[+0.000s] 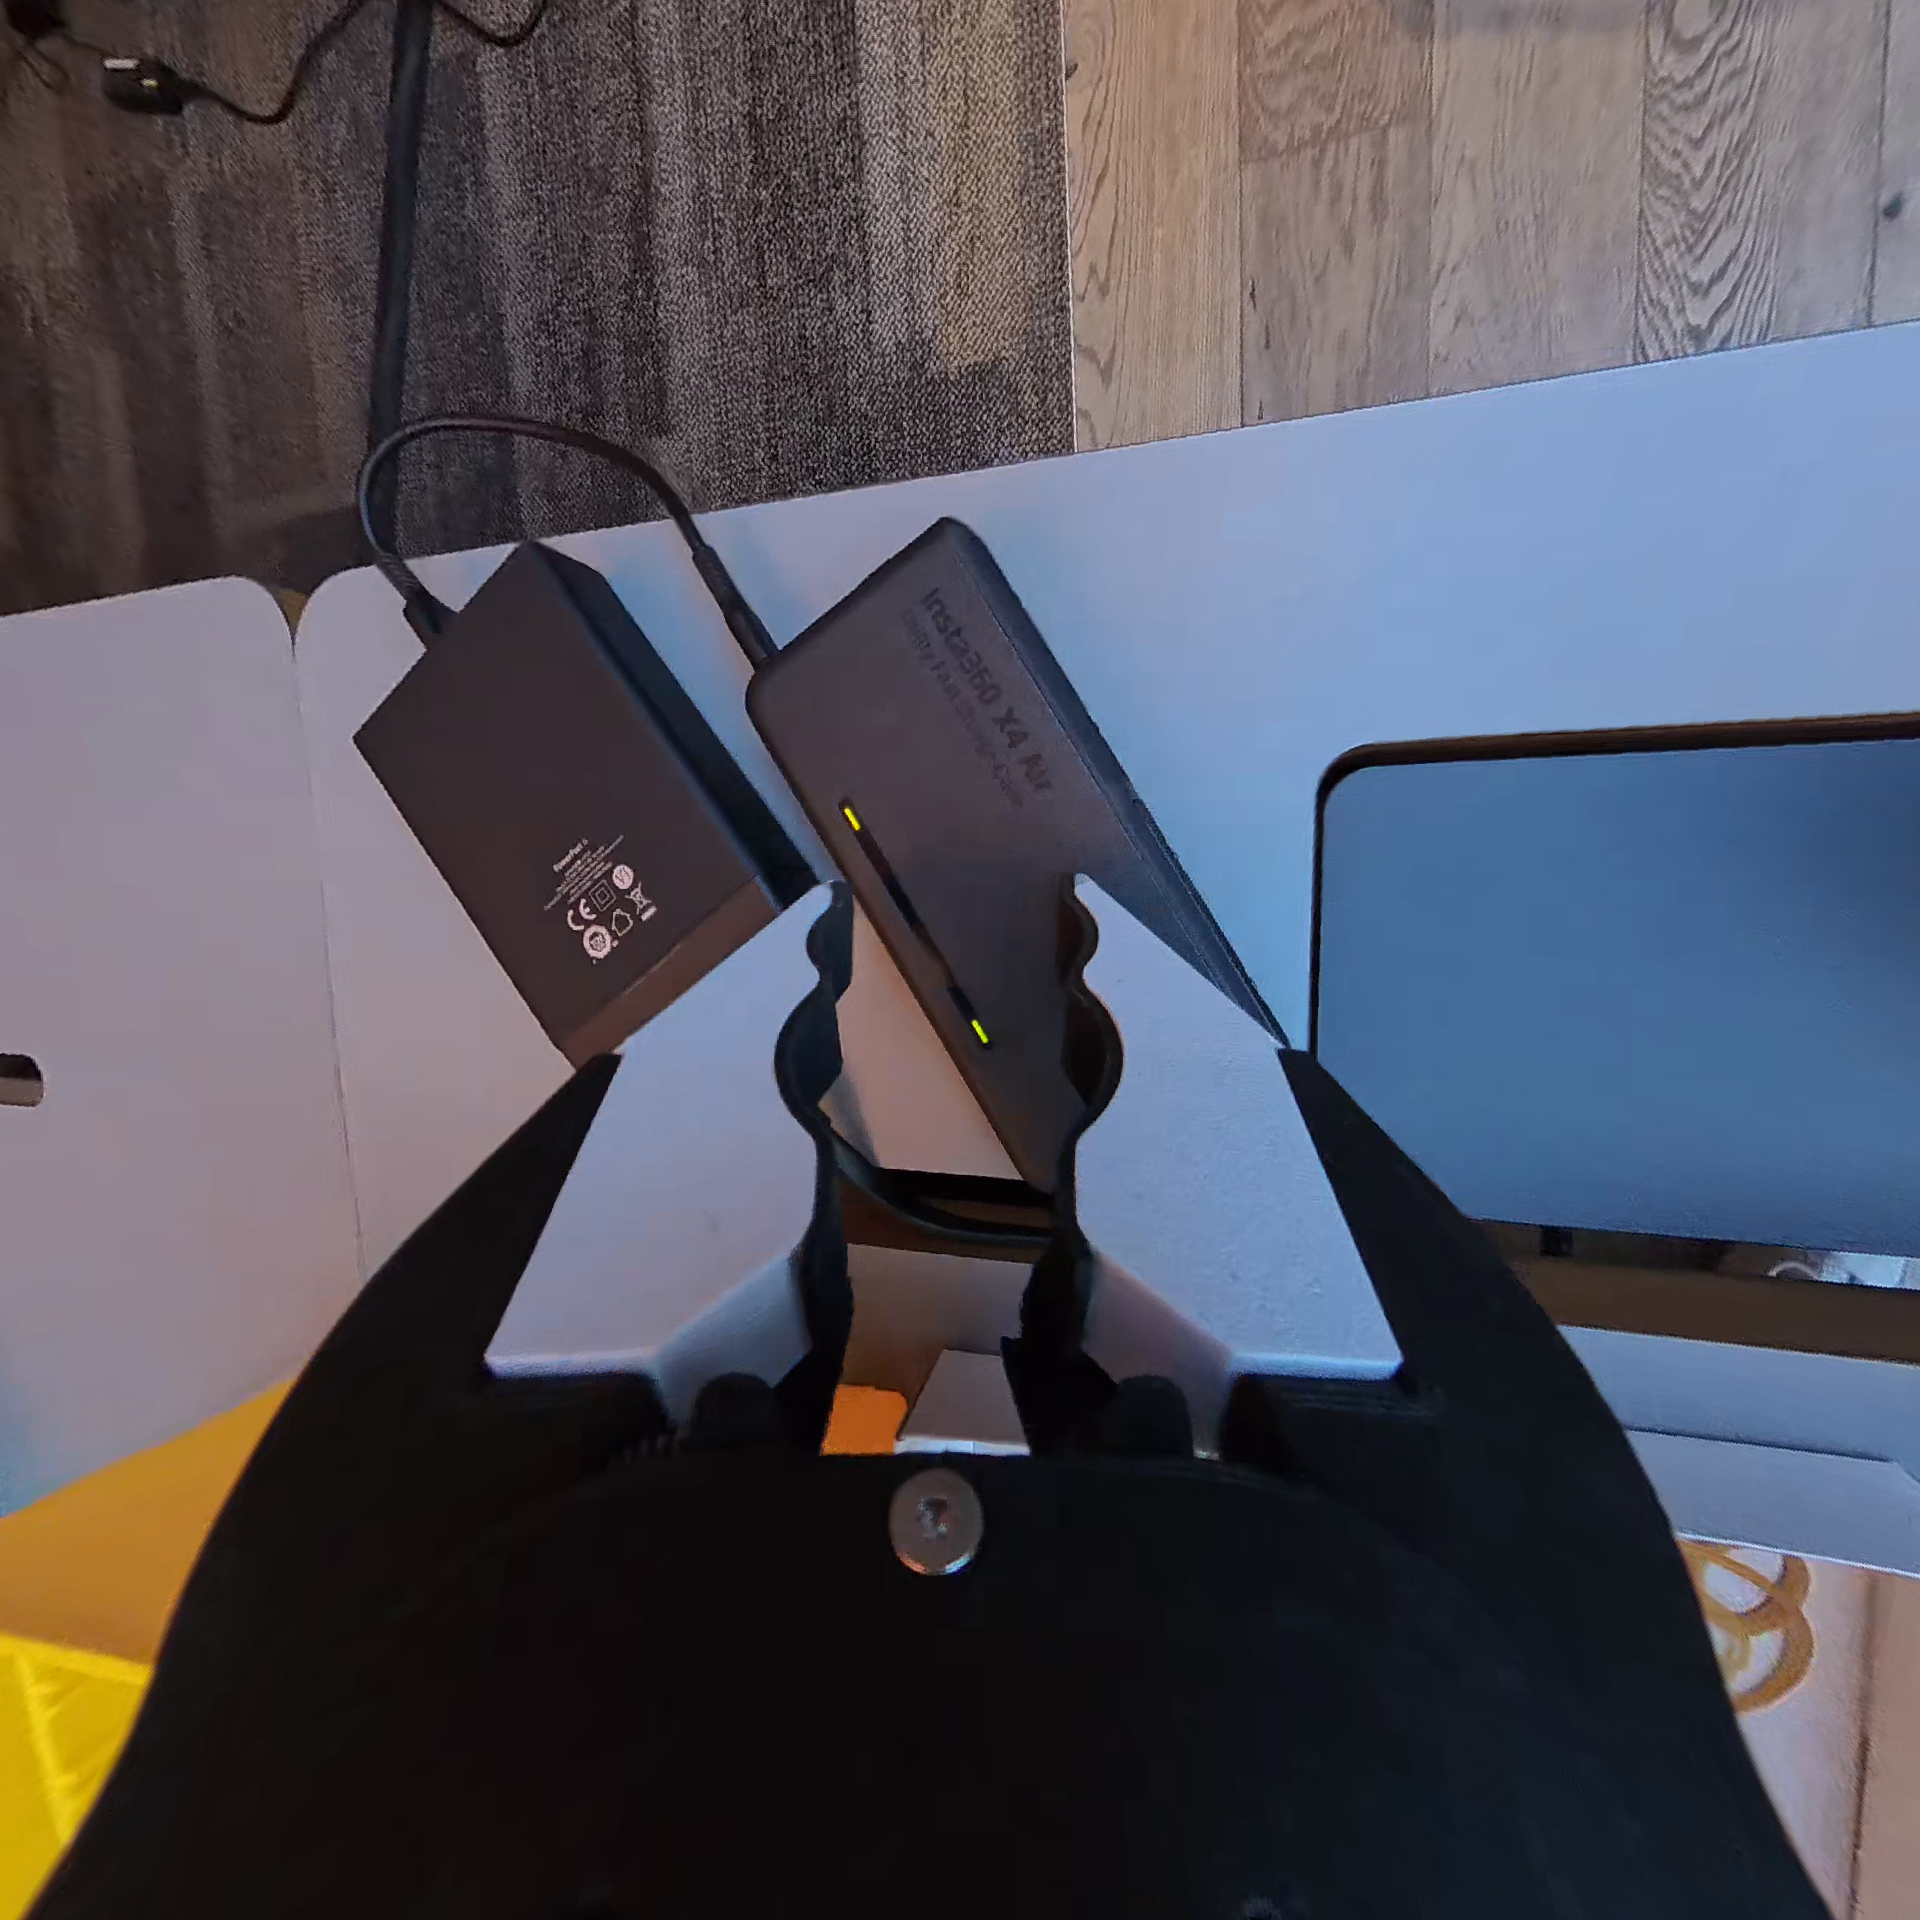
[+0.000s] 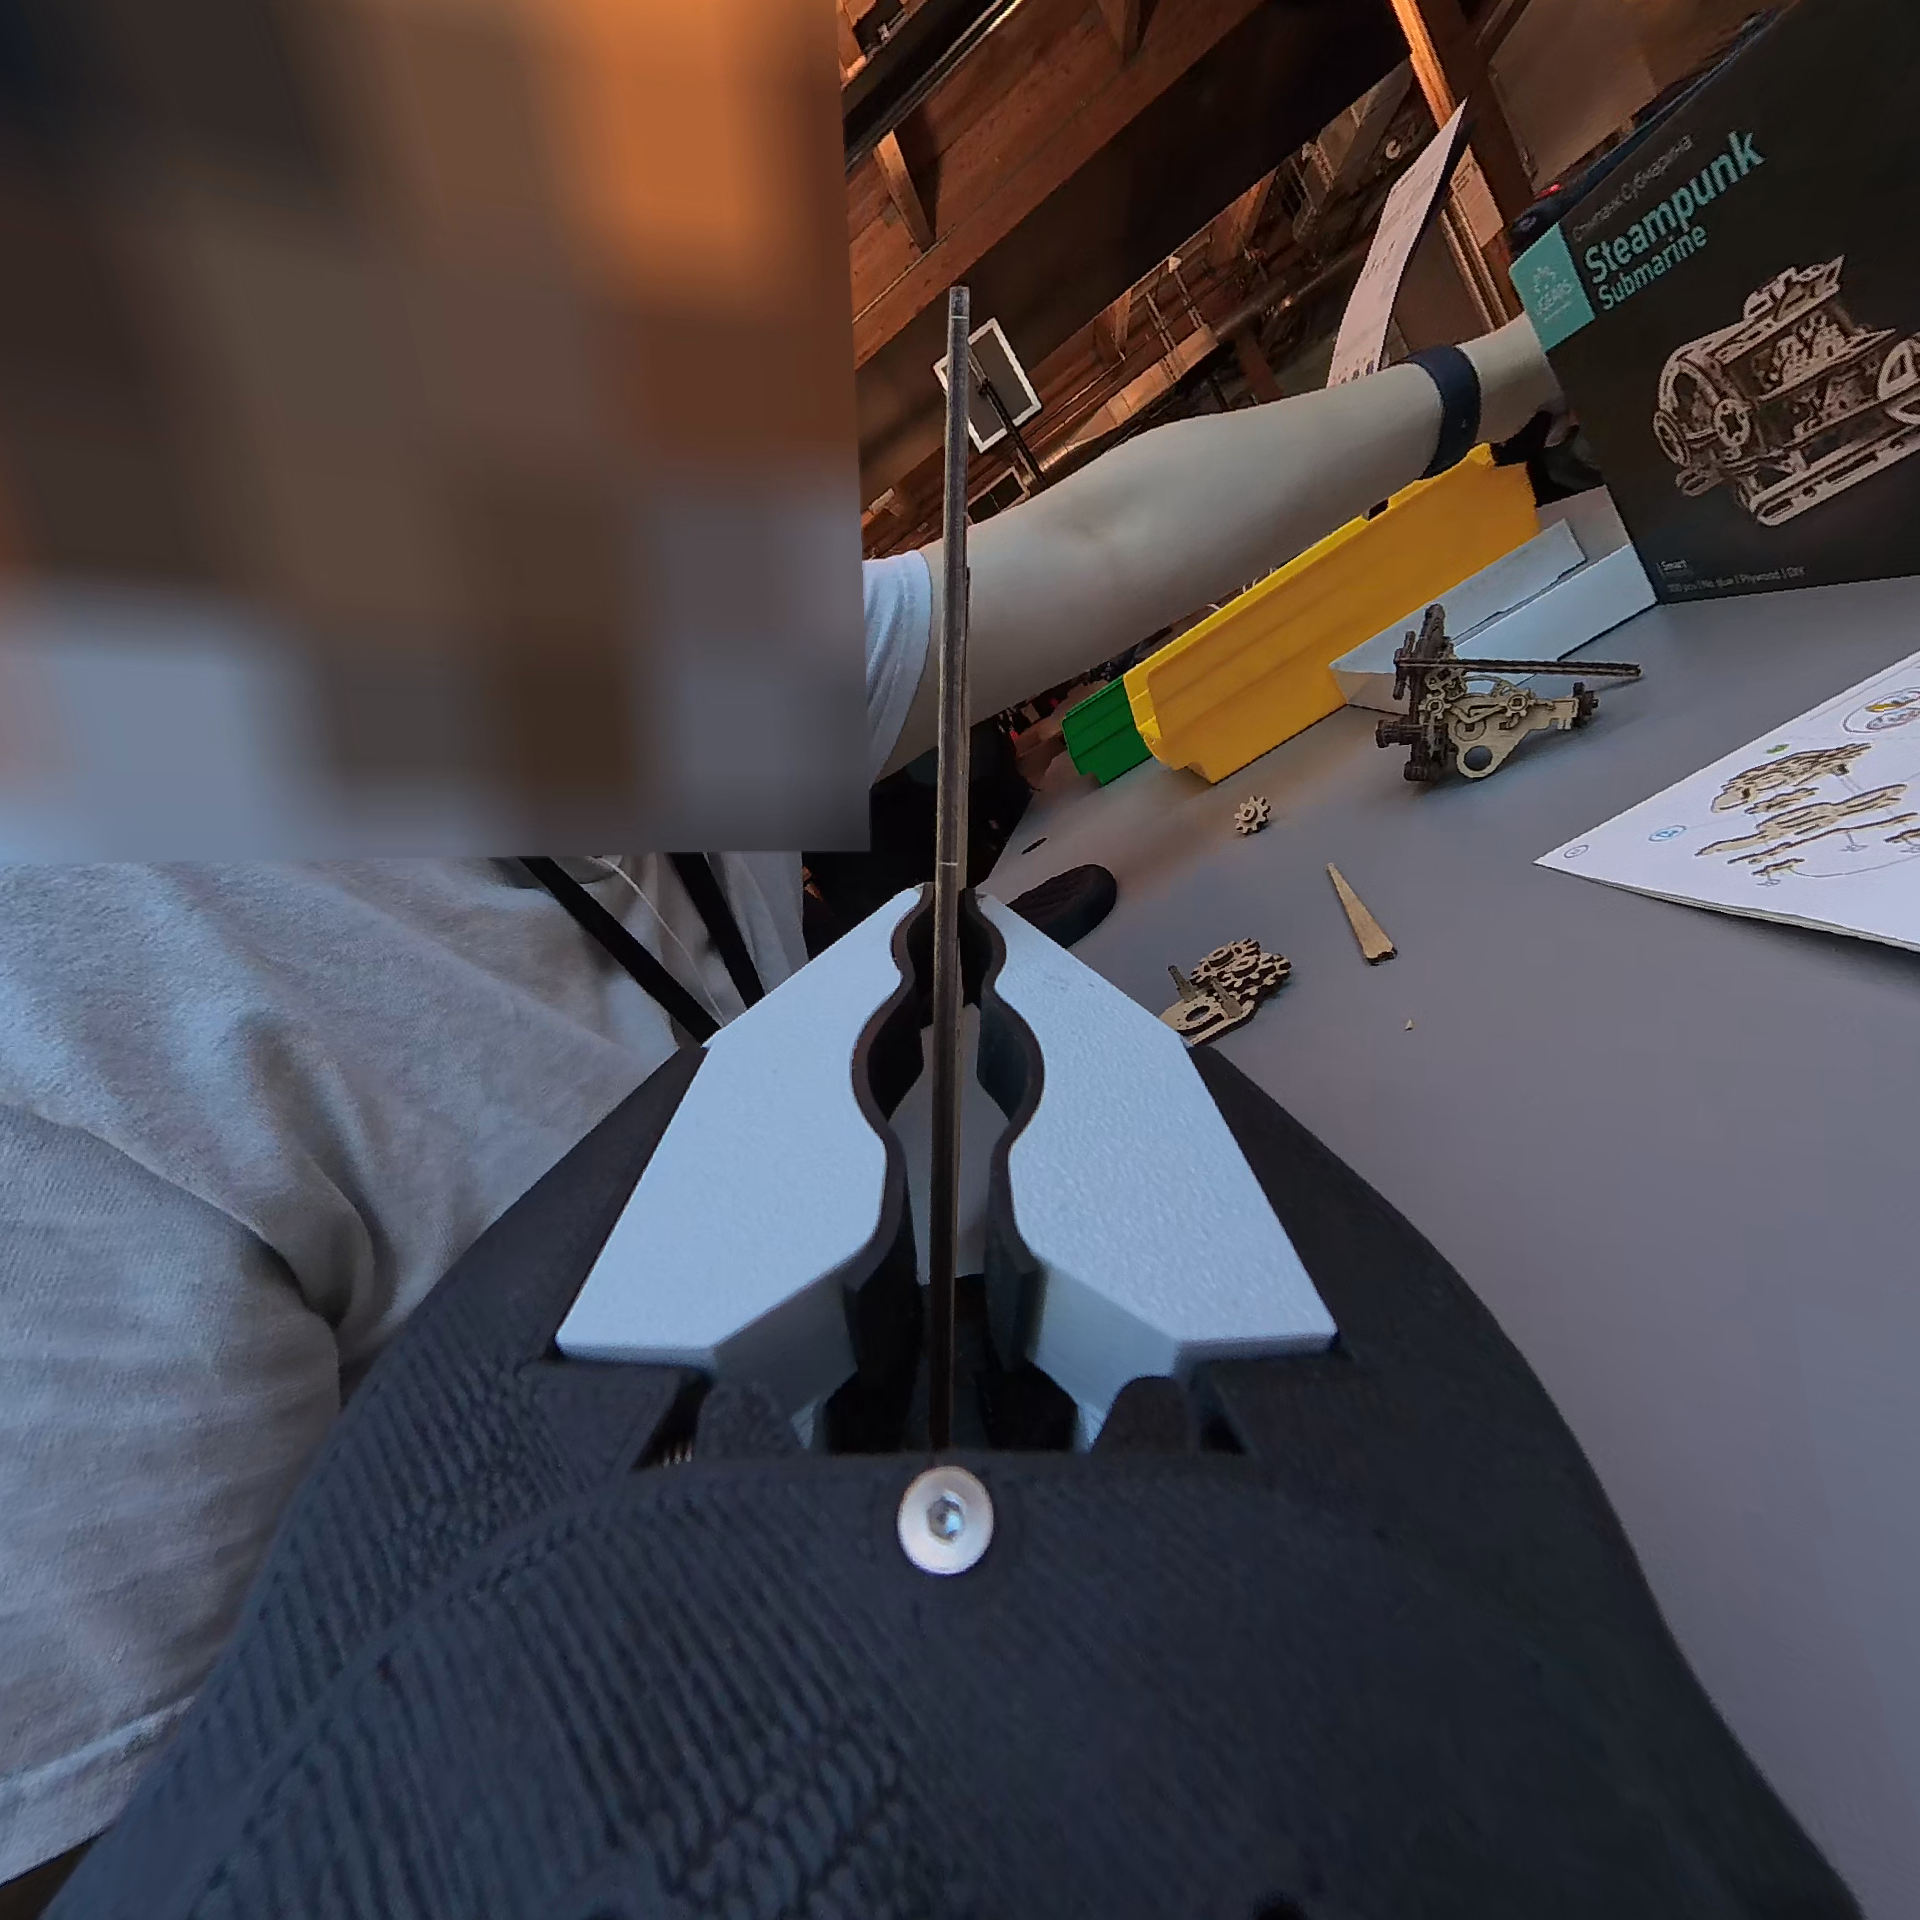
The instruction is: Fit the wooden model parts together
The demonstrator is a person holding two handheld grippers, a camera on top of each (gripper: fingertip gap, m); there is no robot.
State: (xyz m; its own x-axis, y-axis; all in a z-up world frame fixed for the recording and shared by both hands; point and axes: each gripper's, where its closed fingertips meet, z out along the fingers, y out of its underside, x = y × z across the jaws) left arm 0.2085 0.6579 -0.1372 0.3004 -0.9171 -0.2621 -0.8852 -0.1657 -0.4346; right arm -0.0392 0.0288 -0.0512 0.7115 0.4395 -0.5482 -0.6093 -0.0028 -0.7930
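My right gripper (image 2: 948, 909) is shut on a thin dark flat sheet (image 2: 954, 582), seen edge-on and standing upright from the jaws. On the grey table (image 2: 1455, 1195) to its right lie a partly built wooden assembly (image 2: 1475, 707), a small wooden gear (image 2: 1252, 814), a wedge-shaped stick (image 2: 1361, 914) and a gear cluster (image 2: 1226, 987). My left gripper (image 1: 954, 904) is open and empty, with its jaws a hand's width apart, and points at a white surface (image 1: 1455, 582). No wooden parts show in the left wrist view.
A black charging case (image 1: 966, 790) and a black power pack (image 1: 551, 800) with a cable lie ahead of the left gripper, with a dark screen (image 1: 1621, 987) to the right. The kit box (image 2: 1745, 343), instruction sheet (image 2: 1766, 821), yellow bin (image 2: 1330, 634), green bin (image 2: 1101, 727) and a person's arm (image 2: 1195, 520) are near the table. The left gripper's tips are roughly 70 centimeters from the right gripper's.
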